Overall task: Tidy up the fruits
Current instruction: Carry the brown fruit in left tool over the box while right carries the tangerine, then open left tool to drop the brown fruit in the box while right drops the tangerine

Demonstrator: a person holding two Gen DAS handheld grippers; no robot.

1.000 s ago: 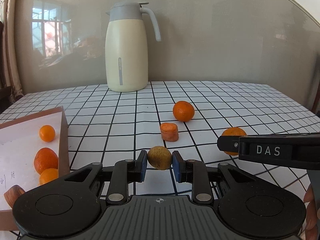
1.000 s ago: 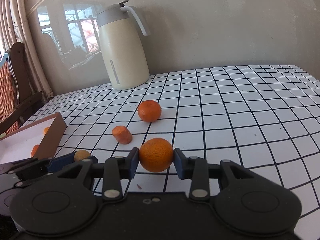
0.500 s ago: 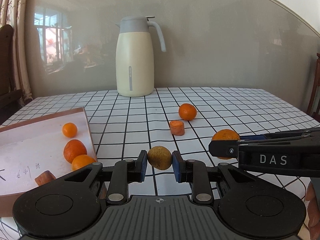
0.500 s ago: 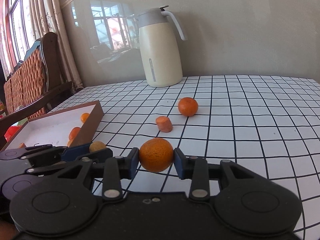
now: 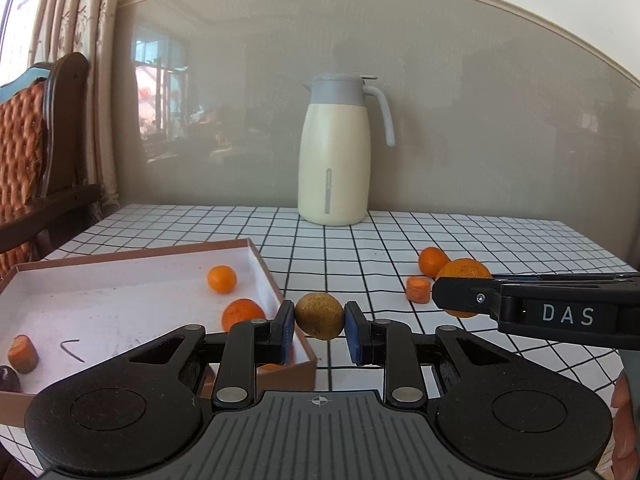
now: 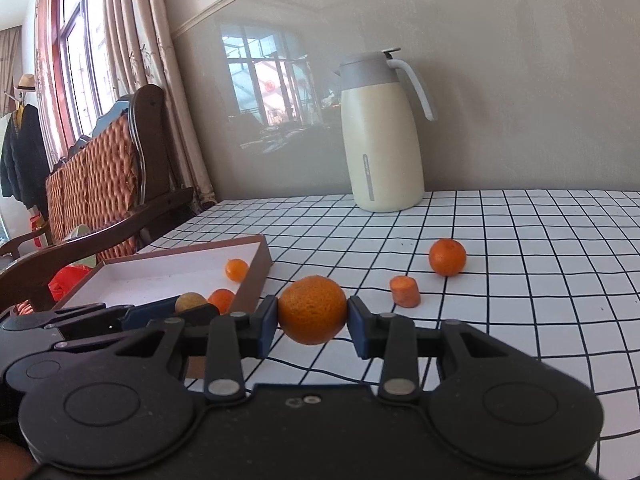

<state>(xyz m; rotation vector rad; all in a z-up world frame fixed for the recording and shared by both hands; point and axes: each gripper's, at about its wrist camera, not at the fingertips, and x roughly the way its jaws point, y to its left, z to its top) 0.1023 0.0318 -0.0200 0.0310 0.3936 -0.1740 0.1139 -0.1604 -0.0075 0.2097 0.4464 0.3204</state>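
My left gripper [image 5: 320, 316] pinches a brownish-yellow round fruit [image 5: 320, 315] between blue pads, raised off the table. My right gripper [image 6: 313, 311], just beside it, clamps an orange [image 6: 313, 310]. A fingertip [image 5: 624, 400] shows at the frame's right edge.

Black-gridded white tablecloth [image 5: 400, 240], cream jug [image 5: 335, 160]

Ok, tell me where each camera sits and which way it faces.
Left wrist: sits behind the left gripper, whose jaws clamp a brown fruit; faces the jug and wall over the box. A fingertip shows bottom right.
Right wrist: sits behind the right gripper, which holds an orange; faces the jug, angled toward the chair.
Shared: jug, box, the other gripper, carrot piece on the table.
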